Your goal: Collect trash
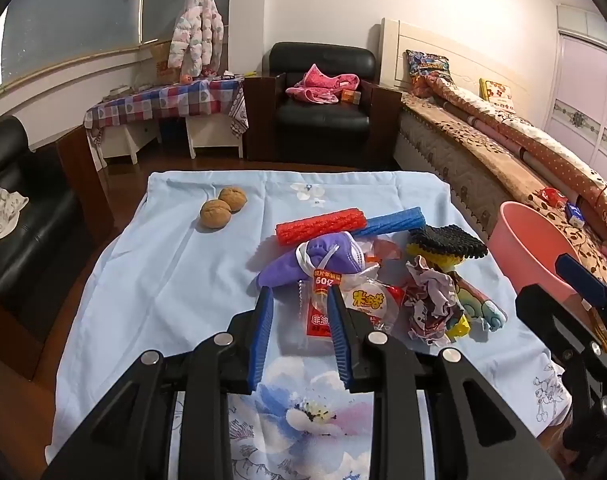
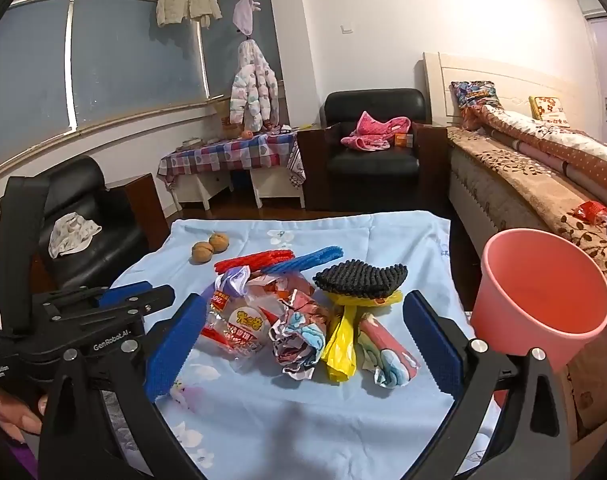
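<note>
We look over a table draped in a pale blue cloth [image 1: 151,264] printed with flowers, in a bedroom. A heap of trash lies on the cloth, right of centre. In it are a clear snack wrapper [image 1: 323,312] with red and yellow print, a purple mask [image 1: 327,256], a crumpled foil wrapper [image 1: 431,300], a yellow bag [image 2: 339,344] and a small printed pack [image 2: 387,356]. Behind these lie a red foam roll [image 1: 319,226], a blue foam roll [image 1: 395,220] and a black net [image 2: 359,276]. Two walnuts [image 1: 223,208] sit touching each other at the far left of the cloth, well apart from the heap.

Our left gripper [image 1: 299,300] tilts down at the near edge of the heap. Its blue pads stand partly apart on either side of the snack wrapper. We cannot tell whether they press on it.

Our right gripper [image 2: 303,328] is spread fully wide and holds nothing, with the foil wrapper, yellow bag and pack lying between its pads in the picture.

A pink bucket [image 2: 543,300] stands just beside the table's right edge, next to a bed [image 2: 523,184]. A black armchair [image 1: 323,92] stands against the far wall.
</note>
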